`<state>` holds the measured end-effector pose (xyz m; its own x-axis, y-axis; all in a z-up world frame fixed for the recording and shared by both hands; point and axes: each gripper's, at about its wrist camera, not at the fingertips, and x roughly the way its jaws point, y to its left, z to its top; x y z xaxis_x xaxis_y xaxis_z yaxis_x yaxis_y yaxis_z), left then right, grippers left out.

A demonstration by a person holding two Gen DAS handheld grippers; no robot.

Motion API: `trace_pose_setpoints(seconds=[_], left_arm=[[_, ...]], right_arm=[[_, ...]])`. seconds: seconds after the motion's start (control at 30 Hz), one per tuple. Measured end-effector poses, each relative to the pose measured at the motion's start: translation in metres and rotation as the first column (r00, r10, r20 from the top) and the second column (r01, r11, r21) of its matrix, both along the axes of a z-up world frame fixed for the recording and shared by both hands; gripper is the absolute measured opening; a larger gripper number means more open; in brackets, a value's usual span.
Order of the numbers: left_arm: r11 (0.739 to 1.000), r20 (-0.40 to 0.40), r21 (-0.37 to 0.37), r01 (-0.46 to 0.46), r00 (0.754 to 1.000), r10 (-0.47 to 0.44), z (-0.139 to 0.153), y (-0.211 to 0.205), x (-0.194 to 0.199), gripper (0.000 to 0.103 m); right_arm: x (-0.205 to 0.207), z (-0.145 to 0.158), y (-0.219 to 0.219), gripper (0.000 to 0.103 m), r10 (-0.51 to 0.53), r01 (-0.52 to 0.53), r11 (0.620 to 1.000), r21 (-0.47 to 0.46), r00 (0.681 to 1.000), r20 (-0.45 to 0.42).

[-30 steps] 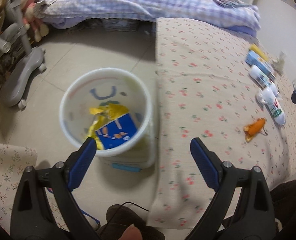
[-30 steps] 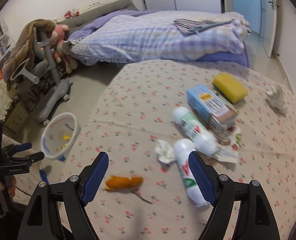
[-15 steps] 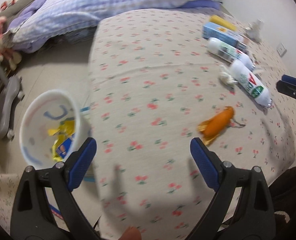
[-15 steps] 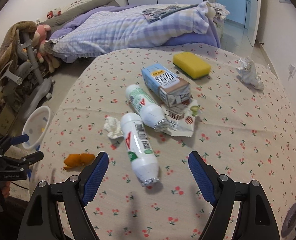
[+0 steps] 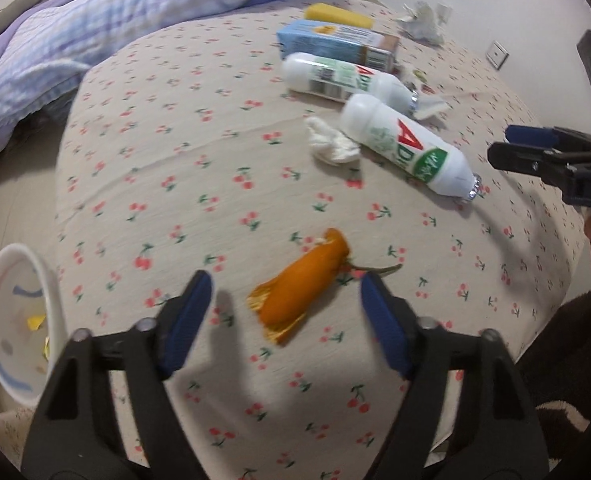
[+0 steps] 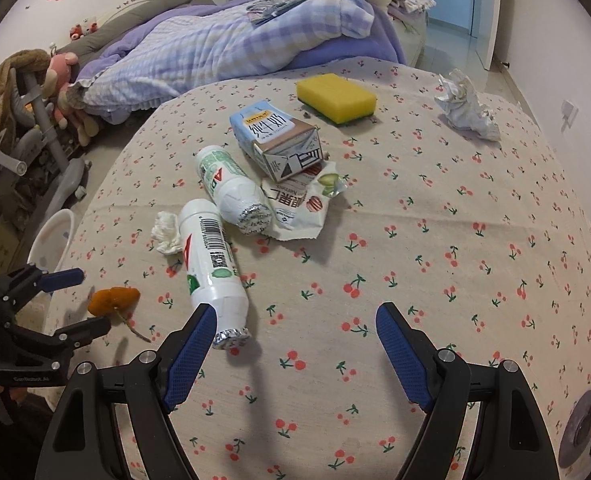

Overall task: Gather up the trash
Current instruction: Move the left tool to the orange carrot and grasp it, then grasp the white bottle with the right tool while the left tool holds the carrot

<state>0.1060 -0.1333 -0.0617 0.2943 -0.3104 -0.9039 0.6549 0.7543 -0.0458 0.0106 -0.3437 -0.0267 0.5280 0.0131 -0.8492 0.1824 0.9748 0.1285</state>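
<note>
Step in hand: I have the left tongs [image 5: 285, 308] over the orange peel [image 5: 301, 286] at the near left edge of the table [image 5: 199, 168]; I read this as the pick of that piece.
Left tongs: closing, peel between the blue pads, pads not yet touching it as far as I can see.
Right tongs [image 6: 295, 350]: standing wide with nothing held; the foil-capped end of the nearer white bottle [image 6: 211, 264] lies just beside my left pad [image 6: 189, 354].
Trash on the table: peel, two white bottles, the farther bottle [image 6: 227, 184] against a blue carton [image 6: 275, 140], a torn wrapper [image 6: 299, 208], a small tissue wad [image 6: 167, 232], crumpled paper [image 6: 467, 106] at the far right; a yellow sponge [image 6: 335, 96] too, perhaps not trash.
Bin [image 5: 15, 328]: white pail on the floor off the table's left edge, scraps already inside.
Next move, my judgement: finish closing on the peel's thick middle, lift clear of the cloth, carry left to the pail; its thin stem may snag or slip.
Writing: large red "A" and a barcode on the bottles; Chinese characters on the carton and wrapper, too small for me to read surely; "DAS" on the right tongs' body in the left view.
</note>
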Motion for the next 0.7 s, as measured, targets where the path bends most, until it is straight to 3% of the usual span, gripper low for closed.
trace_pose_setpoints(seconds=[0.27,0.7], left_arm=[[1.0,-0.044,-0.015,0.006,0.999,-0.007,-0.005,-0.002,0.003,0.017],[0.986,-0.047,-0.068,-0.154,0.987,0.151,0.012,0.041,0.017,0.014]], right_arm=[[0.006,-0.002,0.005,0.083,0.012,-0.012,1.0,0.002,1.0,-0.012],[0.035,-0.005,0.038,0.083,0.072,-0.072,0.997,0.015,0.997,-0.037]])
